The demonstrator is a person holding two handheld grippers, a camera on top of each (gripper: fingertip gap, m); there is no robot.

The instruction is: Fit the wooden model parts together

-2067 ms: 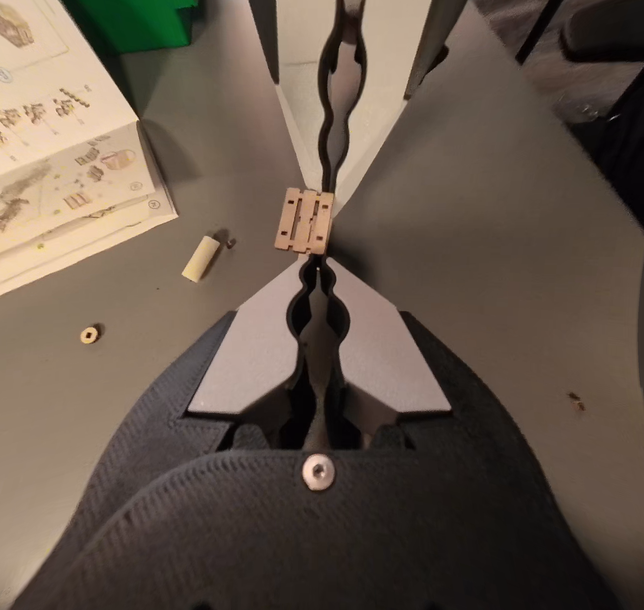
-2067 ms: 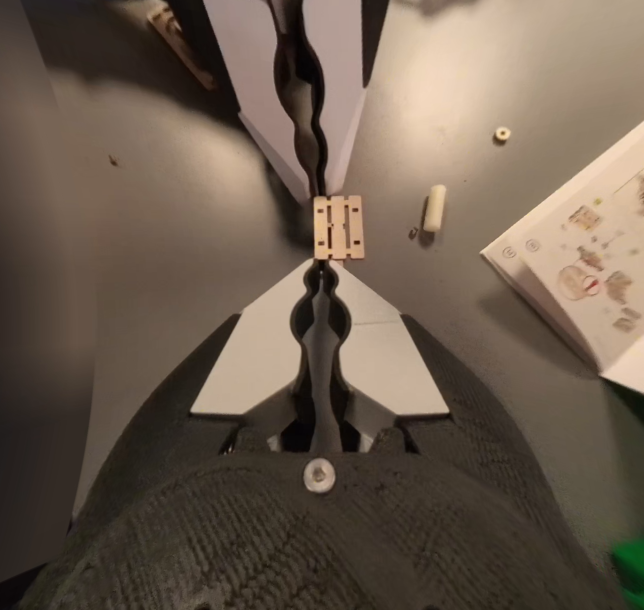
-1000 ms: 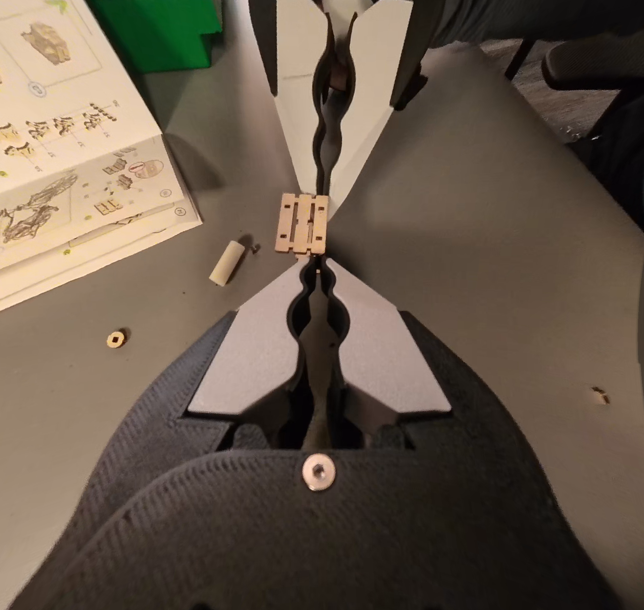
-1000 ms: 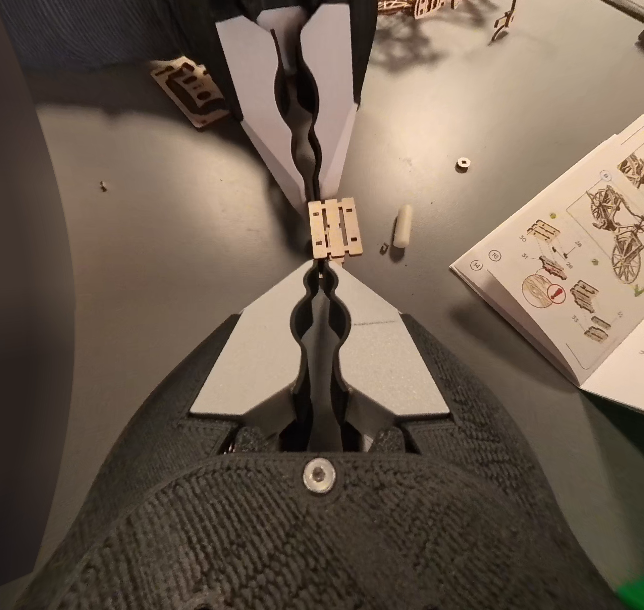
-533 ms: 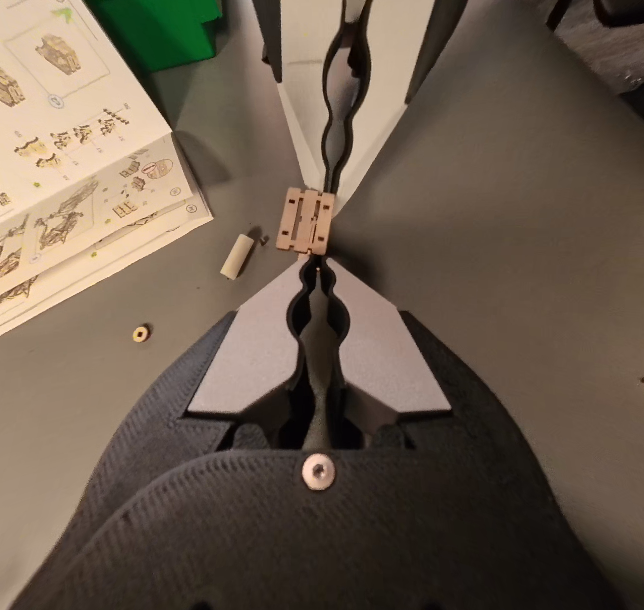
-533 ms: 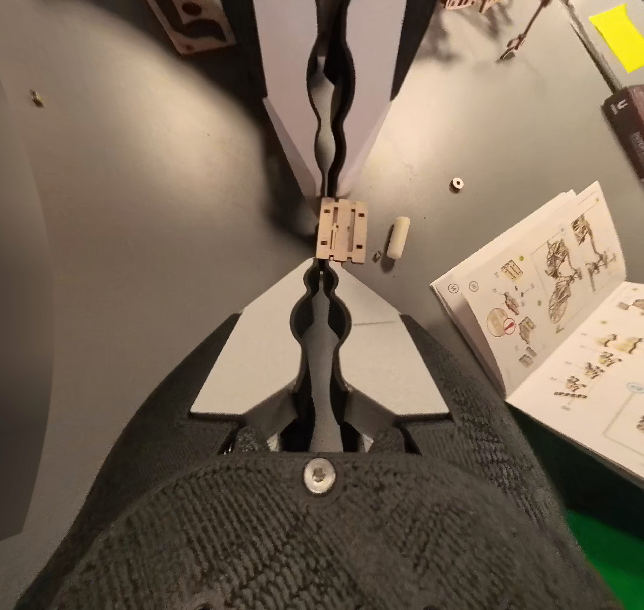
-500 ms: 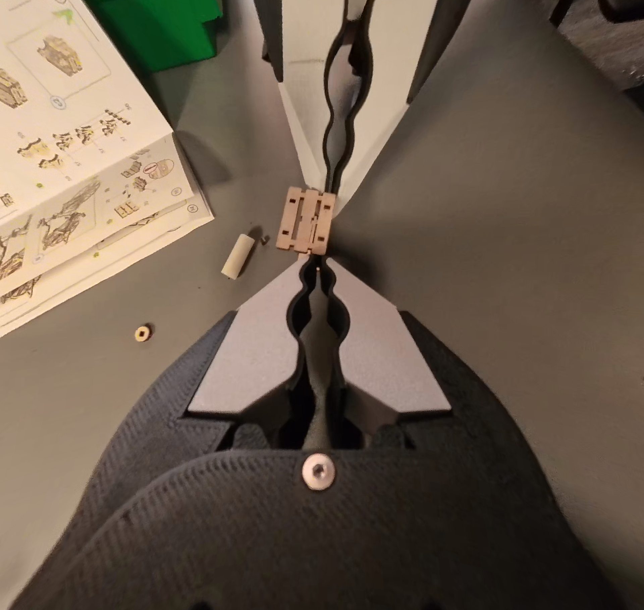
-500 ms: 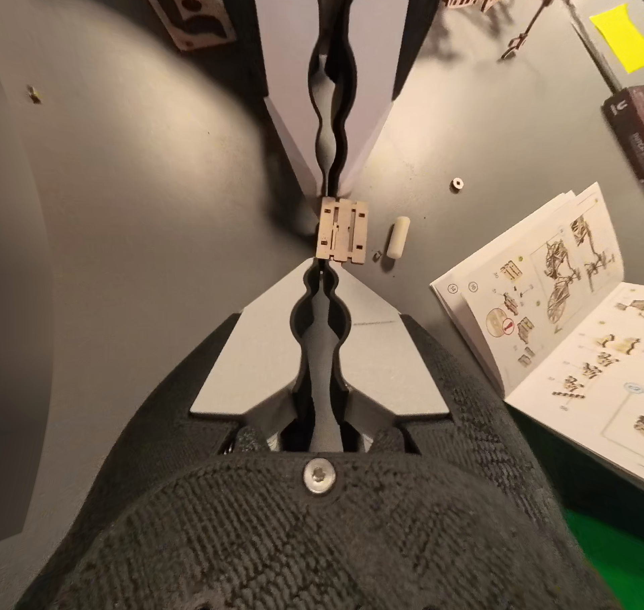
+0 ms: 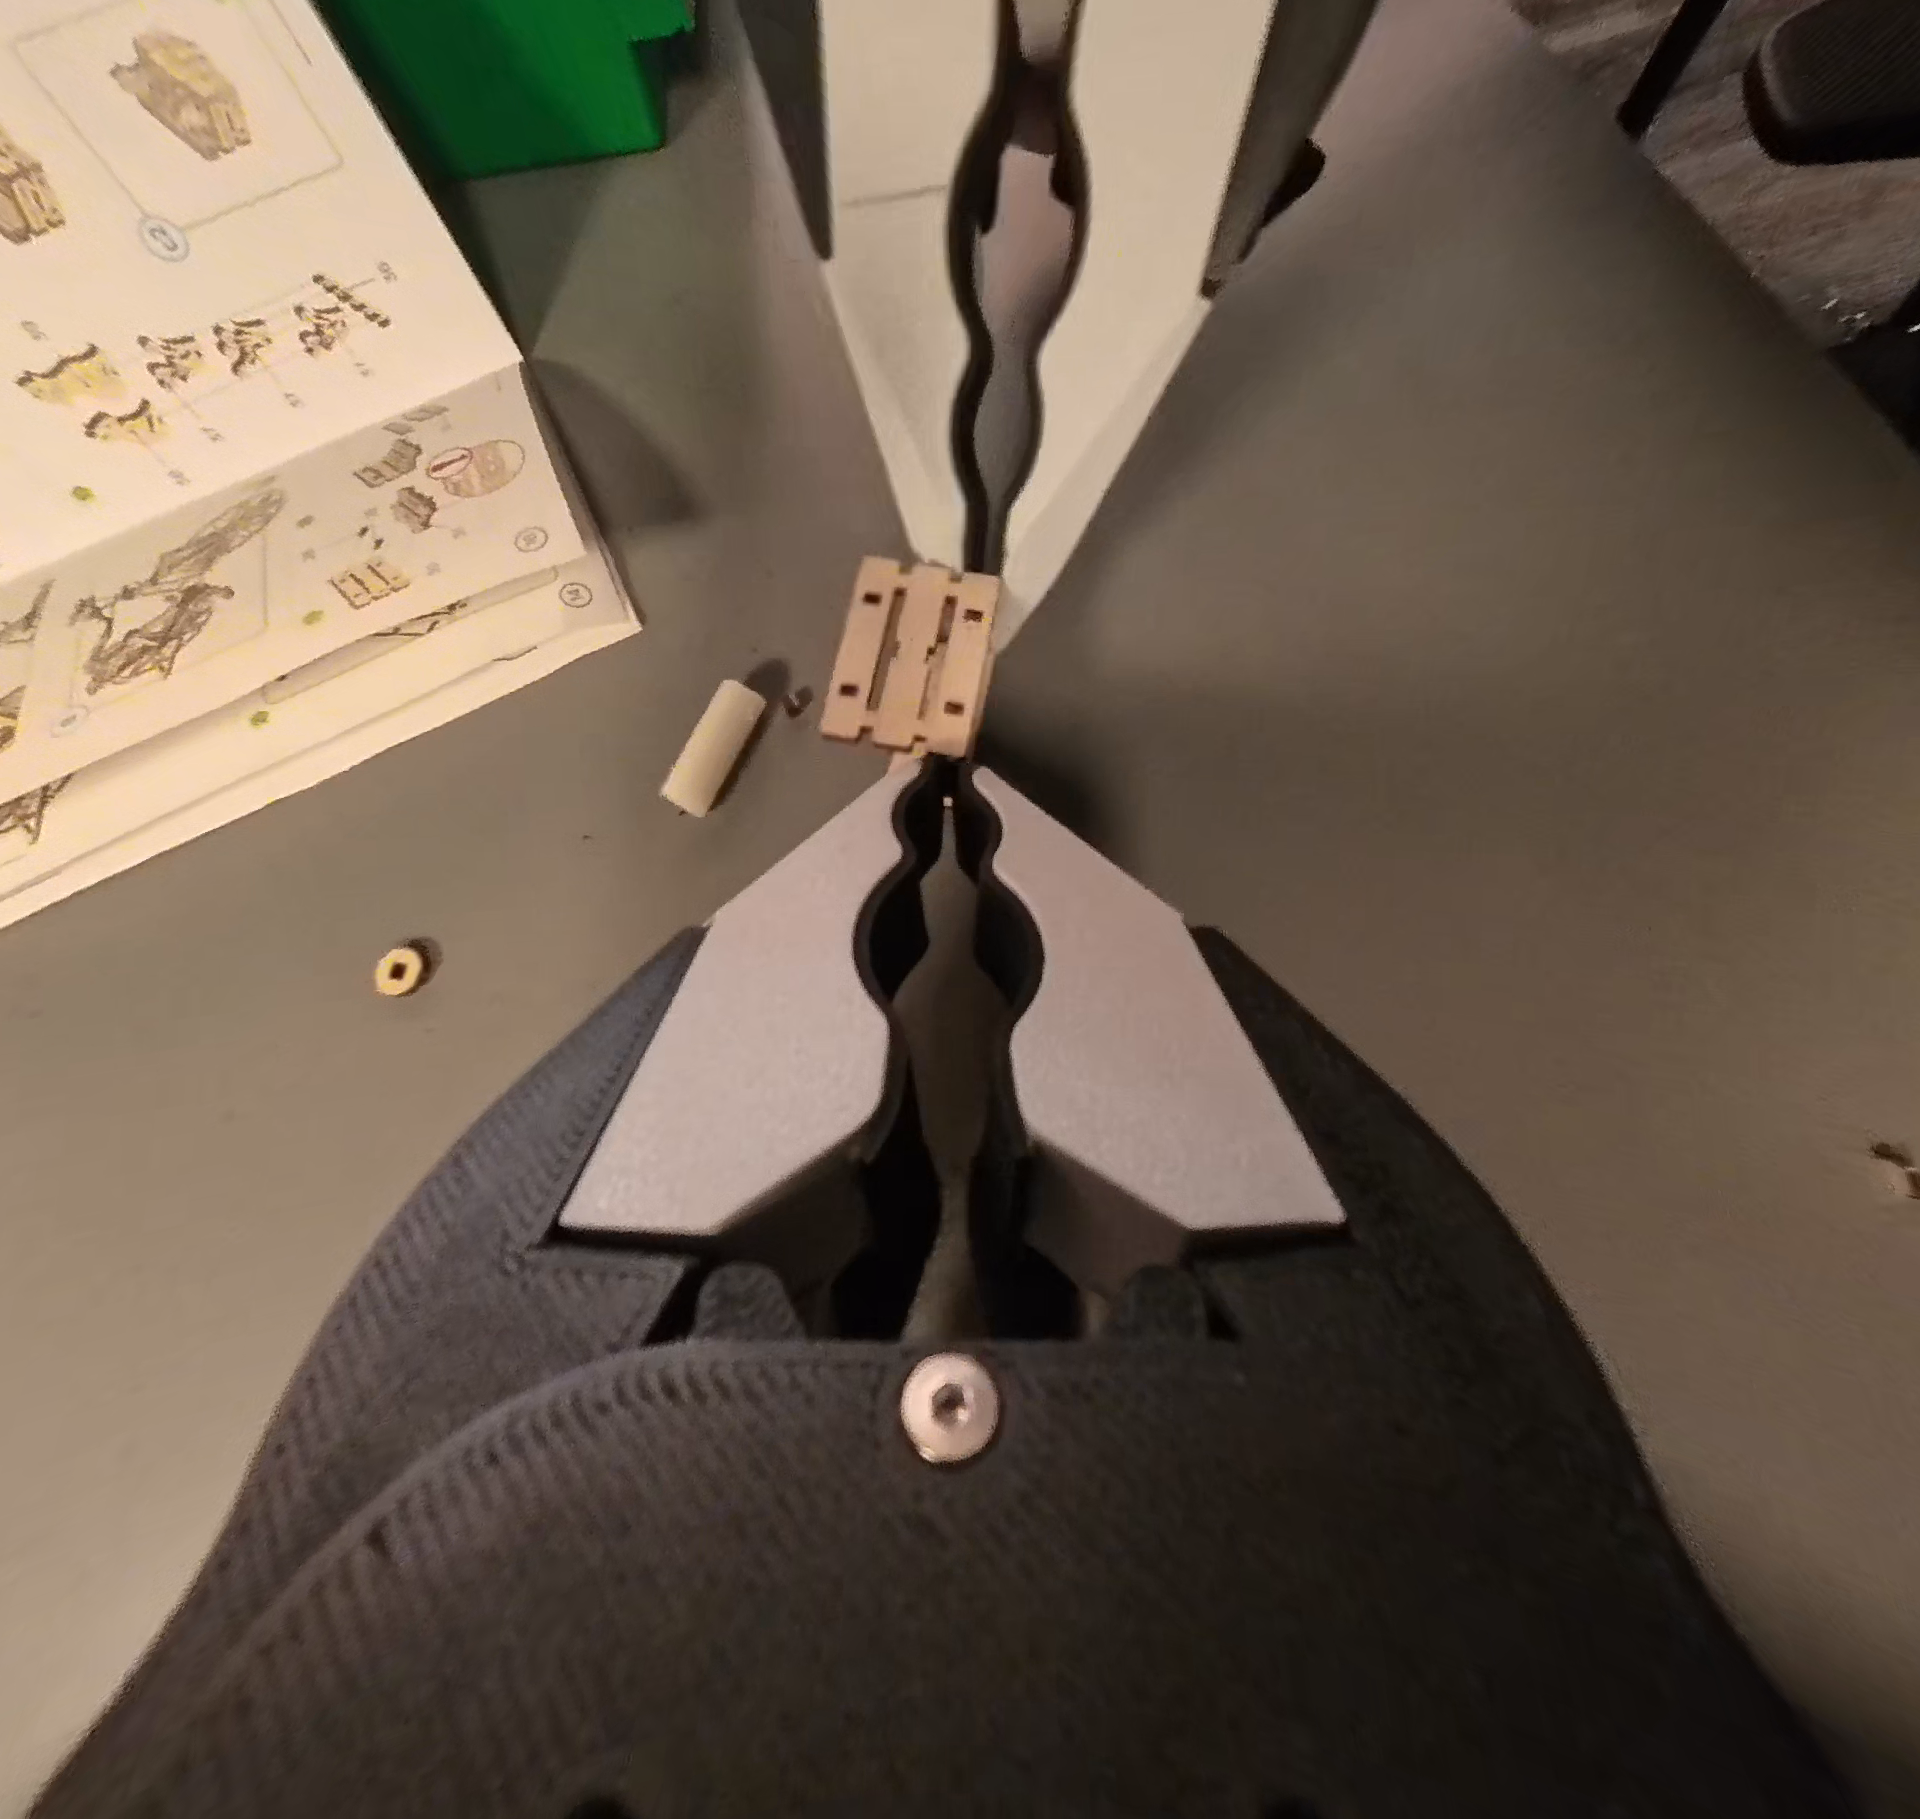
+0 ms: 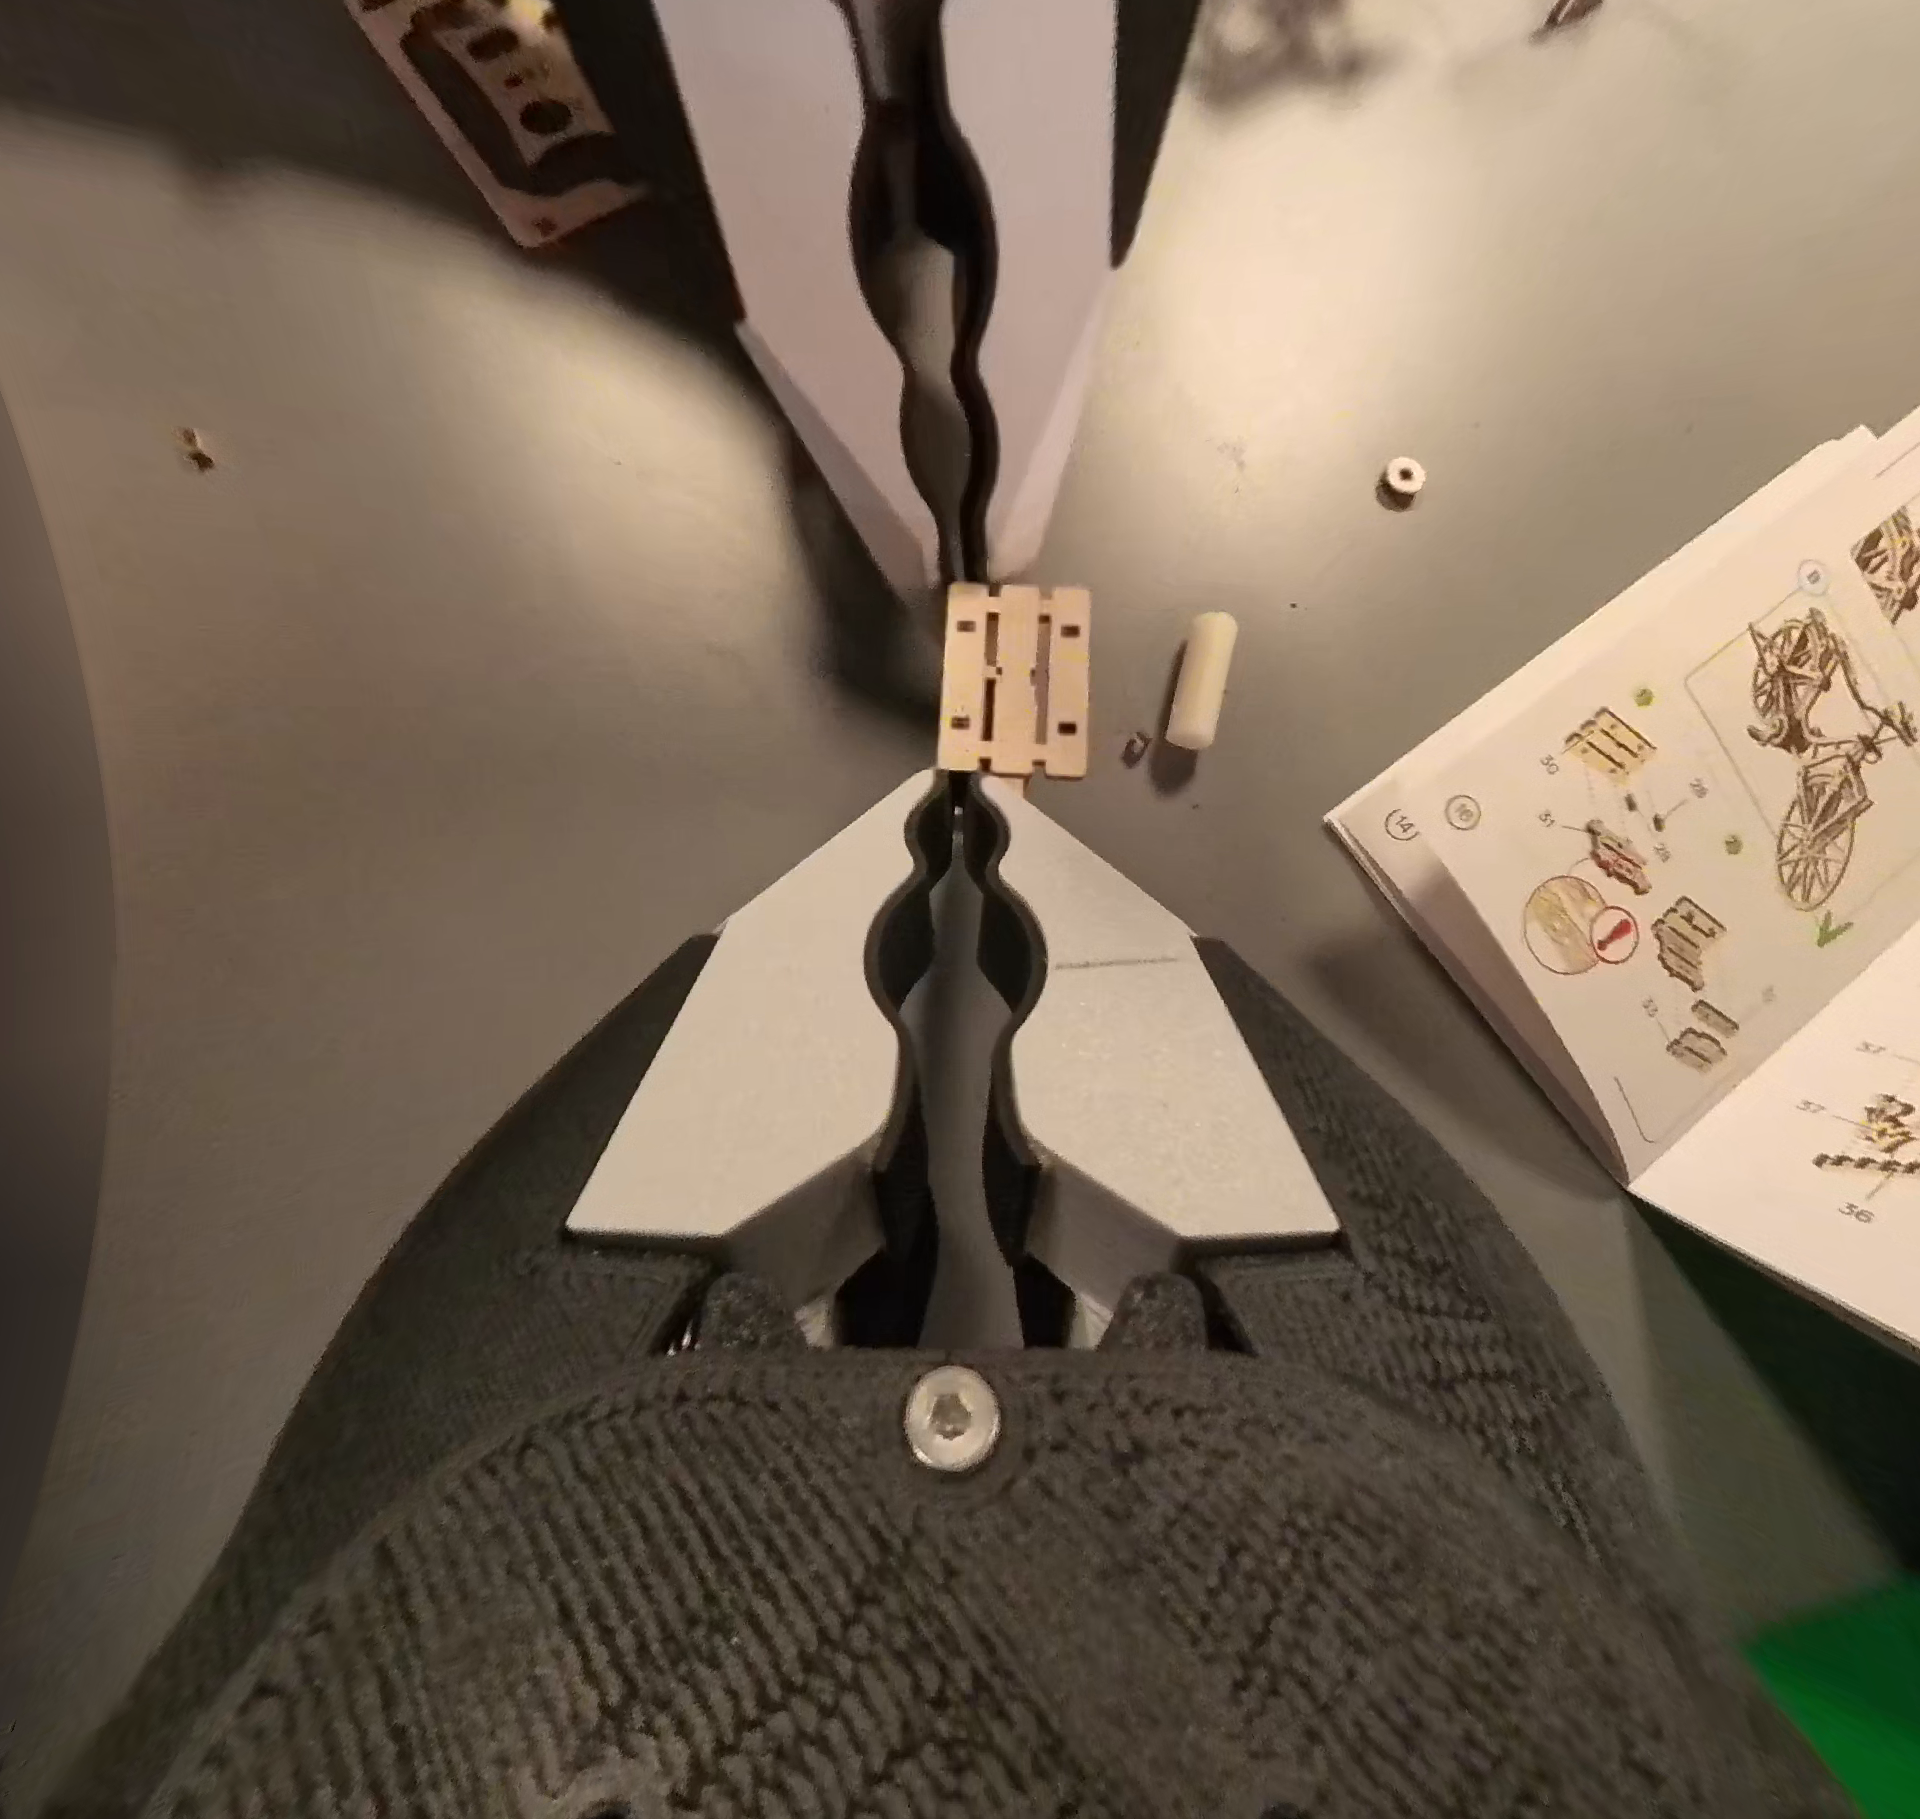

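A small slotted wooden panel [image 9: 911, 657] hangs above the grey table, pinched from both ends. My left gripper [image 9: 943, 774] is shut on its near edge in the left wrist view. My right gripper [image 10: 954, 784] is shut on the opposite edge; the panel also shows in the right wrist view [image 10: 1016, 691]. Each view shows the other gripper coming in from the top, tips meeting the panel's far edge. Both grippers face each other, nose to nose.
An open instruction booklet [image 9: 208, 398] [image 10: 1662, 886] lies on the table. A cream cylinder [image 9: 715, 746] [image 10: 1202, 694] and a small wooden ring [image 9: 400, 969] [image 10: 1403, 477] lie near it. A green box [image 9: 488, 13], a punched wooden sheet [image 10: 499, 86] and a small wood scrap [image 9: 1896, 1169] are there too. Both grippers' tips are close together, under 4 cm apart.
Both grippers stay shut on the panel. The pair has shifted and tilted slightly over the table, so the booklet and loose bits slide in the views. The panel's hold looks the same.
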